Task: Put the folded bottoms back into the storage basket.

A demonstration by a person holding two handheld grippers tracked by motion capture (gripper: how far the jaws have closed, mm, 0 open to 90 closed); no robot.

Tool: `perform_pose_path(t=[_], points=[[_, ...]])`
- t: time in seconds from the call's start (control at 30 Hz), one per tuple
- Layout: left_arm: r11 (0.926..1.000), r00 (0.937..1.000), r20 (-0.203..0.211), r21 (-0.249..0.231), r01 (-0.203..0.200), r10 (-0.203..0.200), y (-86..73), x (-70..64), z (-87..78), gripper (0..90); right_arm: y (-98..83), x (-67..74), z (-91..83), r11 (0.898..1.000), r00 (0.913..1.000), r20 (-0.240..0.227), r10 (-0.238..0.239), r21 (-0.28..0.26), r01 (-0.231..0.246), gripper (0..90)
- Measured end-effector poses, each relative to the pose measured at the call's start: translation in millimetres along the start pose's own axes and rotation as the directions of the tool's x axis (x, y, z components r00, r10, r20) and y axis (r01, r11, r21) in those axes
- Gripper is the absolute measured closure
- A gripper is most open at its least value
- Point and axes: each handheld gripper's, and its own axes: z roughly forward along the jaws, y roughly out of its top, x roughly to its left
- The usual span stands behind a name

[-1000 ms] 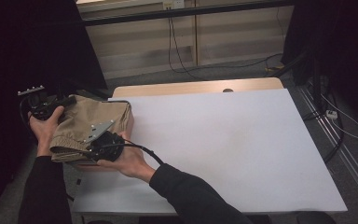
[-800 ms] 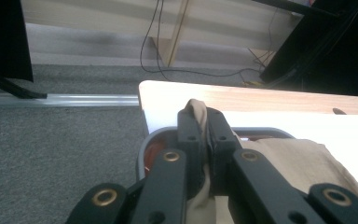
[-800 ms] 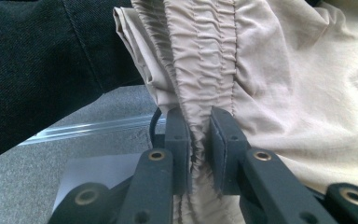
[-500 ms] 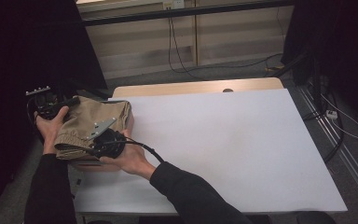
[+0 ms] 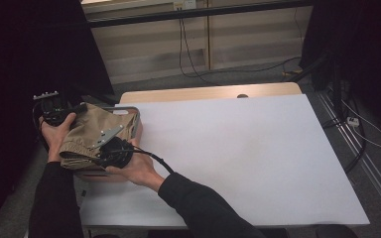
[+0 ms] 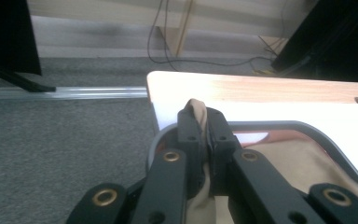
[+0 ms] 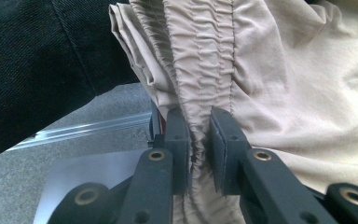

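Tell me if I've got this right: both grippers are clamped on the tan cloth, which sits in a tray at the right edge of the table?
Not quite. The tray with the cloth sits at the table's left edge, as the high view shows. The rest holds: the left gripper and the right gripper are each clamped on the cloth.

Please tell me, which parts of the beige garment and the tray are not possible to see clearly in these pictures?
- Beige garment: in the high view it is bunched, and the hands and both tools cover parts; its type is unclear.
- Tray: in the high view the garment hides its inside; in the left gripper view the frame cuts off its rim.
- Gathered band: in the right gripper view the top edge cuts it off and the right tool hides its lower part.
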Motion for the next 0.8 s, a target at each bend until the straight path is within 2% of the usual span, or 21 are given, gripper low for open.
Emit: perform_pose_path(t=[0.1,0.17,0.4,0.47,0.8], points=[[1.0000,1.0000,0.006,0.000,-0.004,0.004,0.7,0.4,1.2,86.9,-0.1,-0.9,0.6,1.000,1.0000,0.001,-0.003,0.003,0.003,78.6],[0.9998,0.9997,0.020,-0.017,0.011,-0.011,2.4,2.0,4.4,86.9,0.3,-1.7,1.3,1.000,1.0000,0.006,-0.001,0.006,0.001,78.3],[1.0000,0.9999,0.010,-0.002,0.004,-0.004,6.0,1.6,9.6,86.7,-0.7,-4.6,4.4,1.000,0.9999,0.011,0.007,0.006,-0.007,77.9],[0.9997,0.9995,0.026,-0.014,0.018,-0.018,5.8,2.1,8.9,86.7,-0.9,-5.3,4.7,1.000,0.9999,0.010,0.011,0.006,-0.011,77.9],[1.0000,0.9998,0.019,-0.004,-0.002,0.002,5.4,4.1,12.3,86.6,-3.2,-6.4,10.4,1.000,0.9999,0.006,0.011,0.011,-0.011,77.2]])
